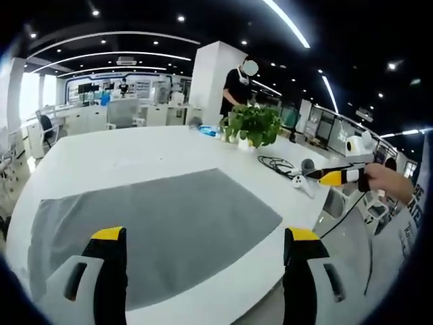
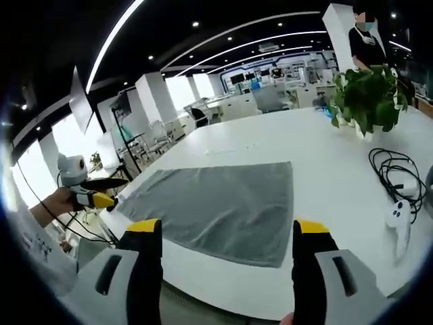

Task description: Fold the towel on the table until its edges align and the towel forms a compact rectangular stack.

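Now both my grippers, left gripper and right gripper, hang with jaws apart, holding nothing. Beyond them the grey towel lies flat on the white table. Farther off stand a potted plant, a black cable, office desks.

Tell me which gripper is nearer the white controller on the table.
Right. The right gripper hangs close beside the white controller; the left gripper sits beyond the grey towel, by its far corner.
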The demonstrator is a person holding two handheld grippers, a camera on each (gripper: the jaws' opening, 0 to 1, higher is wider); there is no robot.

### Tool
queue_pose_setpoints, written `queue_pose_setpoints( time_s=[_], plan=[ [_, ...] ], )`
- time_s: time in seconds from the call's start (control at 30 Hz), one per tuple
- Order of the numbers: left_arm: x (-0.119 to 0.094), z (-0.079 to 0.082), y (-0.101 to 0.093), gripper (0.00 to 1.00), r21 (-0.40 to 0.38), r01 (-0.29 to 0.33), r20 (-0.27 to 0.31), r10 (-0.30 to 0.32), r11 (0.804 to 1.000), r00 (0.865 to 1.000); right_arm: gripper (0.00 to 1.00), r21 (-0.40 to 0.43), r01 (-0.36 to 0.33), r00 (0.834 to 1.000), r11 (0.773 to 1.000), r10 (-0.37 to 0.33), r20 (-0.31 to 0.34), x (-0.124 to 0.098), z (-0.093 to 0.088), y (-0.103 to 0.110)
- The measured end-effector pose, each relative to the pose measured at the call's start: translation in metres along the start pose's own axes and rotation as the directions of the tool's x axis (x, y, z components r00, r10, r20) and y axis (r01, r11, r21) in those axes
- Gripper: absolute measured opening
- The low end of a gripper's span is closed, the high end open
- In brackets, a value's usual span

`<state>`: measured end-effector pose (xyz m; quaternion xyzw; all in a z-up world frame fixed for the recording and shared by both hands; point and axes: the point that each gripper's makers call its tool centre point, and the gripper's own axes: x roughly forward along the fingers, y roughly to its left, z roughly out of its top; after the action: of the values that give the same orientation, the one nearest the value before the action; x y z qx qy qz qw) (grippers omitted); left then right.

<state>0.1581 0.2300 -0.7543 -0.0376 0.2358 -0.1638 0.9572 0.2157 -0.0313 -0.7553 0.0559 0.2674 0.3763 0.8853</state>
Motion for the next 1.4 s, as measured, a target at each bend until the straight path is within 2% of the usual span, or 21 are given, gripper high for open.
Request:
queue_pose_setpoints(
  time_s=[0.17,0.27,0.4,0.67,1.03,1.13,1.27,1.4],
  plan=[
    [0.012,0.002,-0.012,1.00,0.012,0.041,-0.007,-0.041,0.999,0.999,0.79,0.000,0.011,1.000,1.000,-0.011,-0.003,0.001,0.002,-0.007],
    [0.018,0.000,-0.022,1.00,0.037,0.072,-0.030,-0.071,0.997,0.997,0.79,-0.001,0.014,1.000,1.000,-0.014,-0.005,0.003,0.004,-0.011],
    [0.027,-0.004,-0.038,1.00,0.075,0.122,-0.061,-0.117,0.990,0.991,0.79,-0.007,0.016,1.000,1.000,-0.016,-0.004,0.004,0.007,-0.014],
    [0.043,-0.007,-0.058,1.00,0.094,0.188,-0.086,-0.180,0.978,0.980,0.79,-0.020,0.016,1.000,1.000,-0.017,-0.017,0.011,0.013,-0.018],
    [0.076,-0.018,-0.086,0.99,0.152,0.291,-0.169,-0.265,0.945,0.949,0.78,-0.047,0.008,1.000,0.999,-0.009,-0.024,0.028,0.029,-0.031],
    [0.084,-0.018,-0.098,0.99,0.181,0.341,-0.183,-0.310,0.922,0.933,0.78,-0.064,0.002,0.999,0.998,-0.005,-0.039,0.034,0.029,-0.035],
    [0.093,-0.029,-0.108,0.98,0.234,0.384,-0.243,-0.329,0.893,0.913,0.77,-0.065,0.003,0.998,0.998,-0.007,-0.063,0.044,0.023,-0.038],
    [0.102,-0.037,-0.118,0.98,0.262,0.421,-0.275,-0.351,0.868,0.895,0.75,-0.061,-0.009,0.997,0.998,0.004,-0.071,0.056,0.022,-0.039]
  ],
)
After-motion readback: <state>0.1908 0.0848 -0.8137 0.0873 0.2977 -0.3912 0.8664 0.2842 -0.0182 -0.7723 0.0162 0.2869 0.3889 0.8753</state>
